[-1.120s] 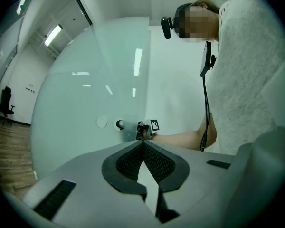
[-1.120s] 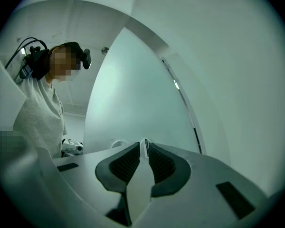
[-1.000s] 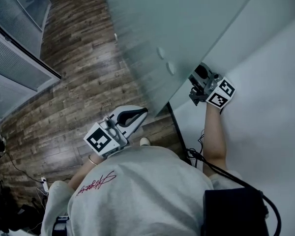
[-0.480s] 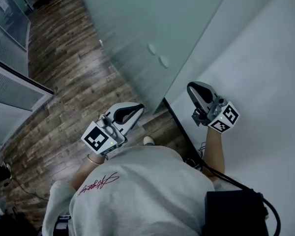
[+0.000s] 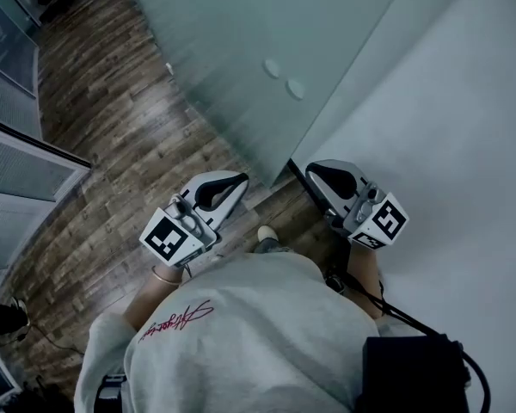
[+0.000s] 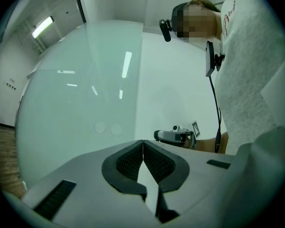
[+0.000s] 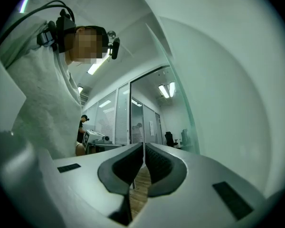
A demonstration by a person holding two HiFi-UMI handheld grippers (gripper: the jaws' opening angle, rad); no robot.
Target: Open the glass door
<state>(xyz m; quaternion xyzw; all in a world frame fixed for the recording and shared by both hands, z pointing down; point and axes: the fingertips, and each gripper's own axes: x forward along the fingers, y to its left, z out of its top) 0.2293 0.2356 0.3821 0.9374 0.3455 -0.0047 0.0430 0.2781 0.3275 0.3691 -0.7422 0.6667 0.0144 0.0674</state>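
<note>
Frosted glass door: stands at an angle to the white wall, over the wood-plank floor, ahead of the person, with two round fittings on the pane. Left tool: jaws pressed together, nothing between them, held level and apart from the door. Right tool: jaws have just been closing and now meet tip to tip, empty, beside the wall, near the door's lower corner but not touching it.
</note>
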